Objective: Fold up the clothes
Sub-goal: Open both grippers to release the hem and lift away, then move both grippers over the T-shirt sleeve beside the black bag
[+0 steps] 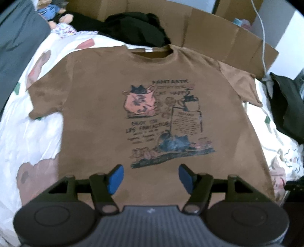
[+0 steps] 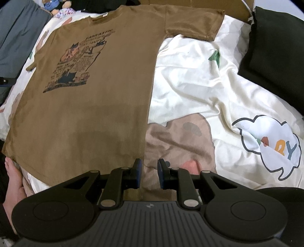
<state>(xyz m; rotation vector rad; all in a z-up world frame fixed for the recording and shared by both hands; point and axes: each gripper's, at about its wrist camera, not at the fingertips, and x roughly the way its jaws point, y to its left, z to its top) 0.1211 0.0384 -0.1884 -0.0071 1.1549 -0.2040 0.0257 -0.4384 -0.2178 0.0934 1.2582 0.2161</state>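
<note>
The white bed quilt with cartoon prints (image 2: 199, 85) carries the brown printed cotton T-shirt (image 1: 98, 106), spread flat ahead of both tongs. Only the left view shows the cardboard box (image 1: 218, 41) beyond its collar. Left tongs (image 1: 151, 177) gape wide above the hem, empty; right tongs (image 2: 148, 173) stand narrowly parted at the shirt's right edge, holding nothing.

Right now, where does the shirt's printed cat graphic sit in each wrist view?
Left wrist: the graphic fills the picture's middle, just above the open left tongs.
Right wrist: the graphic sits upper left, far from the right tongs.
Shared landmark: the stuffed toy, top left in both.
</note>
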